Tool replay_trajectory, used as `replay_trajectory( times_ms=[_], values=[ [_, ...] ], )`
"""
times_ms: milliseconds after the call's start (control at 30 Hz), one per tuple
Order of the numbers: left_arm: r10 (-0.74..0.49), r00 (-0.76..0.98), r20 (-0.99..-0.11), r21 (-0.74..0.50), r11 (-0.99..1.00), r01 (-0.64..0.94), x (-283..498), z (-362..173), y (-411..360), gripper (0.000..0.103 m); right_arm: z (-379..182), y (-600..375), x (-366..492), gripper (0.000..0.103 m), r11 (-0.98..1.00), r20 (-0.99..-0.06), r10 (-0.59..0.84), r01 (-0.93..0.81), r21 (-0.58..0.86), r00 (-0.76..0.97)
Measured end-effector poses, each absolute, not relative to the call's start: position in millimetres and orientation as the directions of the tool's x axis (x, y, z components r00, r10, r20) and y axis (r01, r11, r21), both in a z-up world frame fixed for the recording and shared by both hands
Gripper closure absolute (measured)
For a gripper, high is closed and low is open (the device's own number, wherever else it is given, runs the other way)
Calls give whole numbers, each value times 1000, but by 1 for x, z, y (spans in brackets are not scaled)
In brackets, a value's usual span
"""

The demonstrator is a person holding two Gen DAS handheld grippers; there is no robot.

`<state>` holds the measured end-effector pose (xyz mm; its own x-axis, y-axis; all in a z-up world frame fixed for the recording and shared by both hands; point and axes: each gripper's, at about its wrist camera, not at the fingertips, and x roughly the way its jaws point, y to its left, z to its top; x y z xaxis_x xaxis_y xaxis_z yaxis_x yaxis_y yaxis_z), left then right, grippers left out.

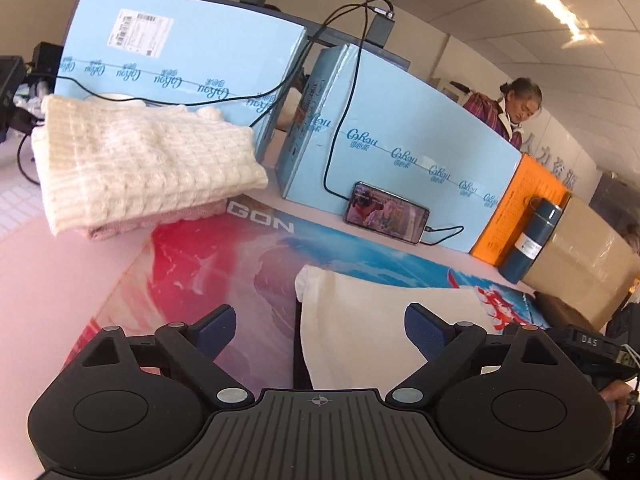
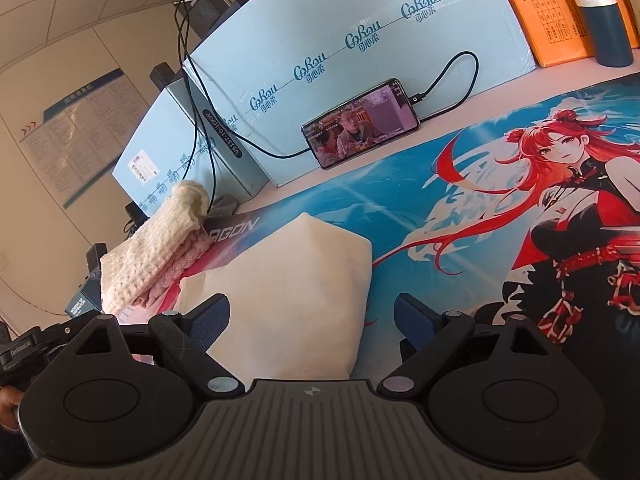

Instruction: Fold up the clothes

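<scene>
A cream cloth [image 1: 372,320] lies folded on the printed desk mat [image 1: 224,264]; it also shows in the right wrist view [image 2: 296,292]. My left gripper [image 1: 320,332] is open just above its near left edge and holds nothing. My right gripper [image 2: 312,320] is open over the cloth's near part and holds nothing. A folded cream knit sweater [image 1: 140,164] rests on a pink knit garment [image 1: 160,220] at the far left; the stack also shows in the right wrist view [image 2: 156,248].
Light blue boxes [image 1: 400,140] stand along the back. A phone [image 1: 386,218] on a cable leans against one. An orange box [image 1: 520,208], a dark bottle [image 1: 532,236] and a cardboard box [image 1: 588,264] stand at the right. A person [image 1: 508,108] sits behind.
</scene>
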<state>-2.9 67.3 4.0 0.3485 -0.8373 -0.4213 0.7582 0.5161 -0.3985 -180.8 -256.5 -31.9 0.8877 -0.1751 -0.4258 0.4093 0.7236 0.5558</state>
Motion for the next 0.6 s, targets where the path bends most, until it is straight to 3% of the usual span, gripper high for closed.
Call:
replay_trajectory(
  times_ms=[300,600],
  values=[
    [-858,348,-377,-468,501,728,-38,-6,118,4,-4,-265,-139,12,790,-473,-178,412,454,863],
    [-875,253,-412,-376,417,828,-84,-28,104,3,-26,-274,-121,12,757,-528,-183,461,462,829]
  ],
)
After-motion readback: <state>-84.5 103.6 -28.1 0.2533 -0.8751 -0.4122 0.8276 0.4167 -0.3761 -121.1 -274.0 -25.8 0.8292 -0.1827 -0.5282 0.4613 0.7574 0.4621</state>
